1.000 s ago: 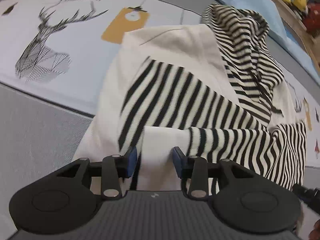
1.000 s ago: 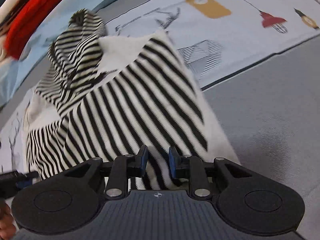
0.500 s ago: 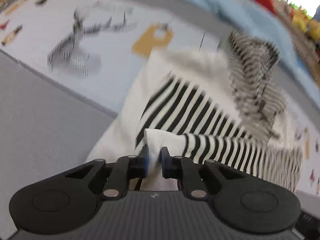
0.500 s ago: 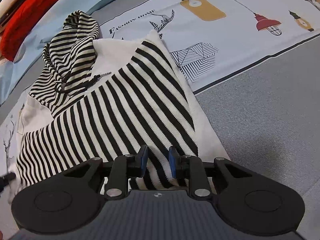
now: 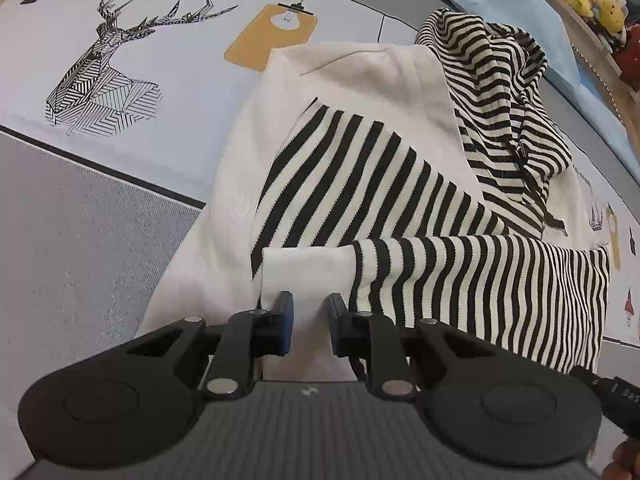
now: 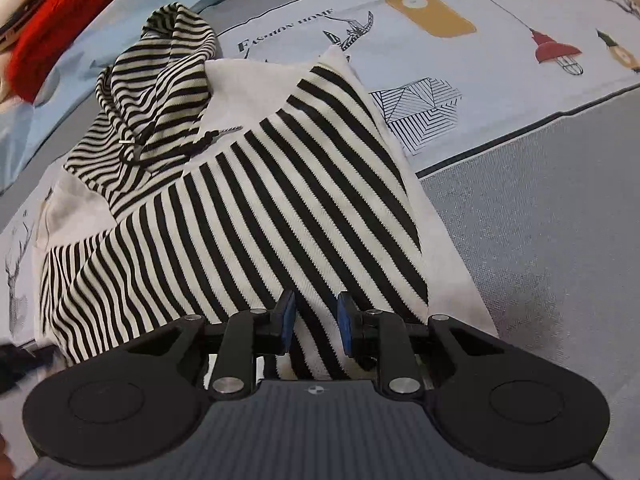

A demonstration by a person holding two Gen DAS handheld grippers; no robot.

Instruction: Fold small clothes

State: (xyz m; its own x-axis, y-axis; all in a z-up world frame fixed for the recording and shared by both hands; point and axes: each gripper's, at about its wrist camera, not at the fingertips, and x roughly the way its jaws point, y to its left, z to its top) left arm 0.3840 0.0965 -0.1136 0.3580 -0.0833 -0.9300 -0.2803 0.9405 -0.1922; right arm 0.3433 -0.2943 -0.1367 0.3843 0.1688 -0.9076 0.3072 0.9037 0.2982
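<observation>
- Left wrist view: the left tool (image 5: 310, 314) is pointing steeply down at the near hem of the striped hoodie (image 5: 360, 168), which is lying spread on the printed bedspread (image 5: 140, 80). Its jaws have just been opening a little, and the white cuff (image 5: 308, 268) of the folded-in sleeve is sitting between them; whether the pads are pinching it or only flanking it is hard to tell from here.
- The striped sleeve (image 5: 500, 276) is running off to the right from that cuff, across the garment's width, so its long axis is lying crosswise to this tool.
- Right wrist view: the right tool (image 6: 316, 322) is hanging over the hoodie's (image 6: 260, 208) striped near edge, jaws slightly apart with fabric between them, seemingly gripping it.
- The hood (image 6: 160, 80) is lying away from both tools, so the body's length is running straight ahead; each hand is nearest its own hem corner for folding forward.
</observation>
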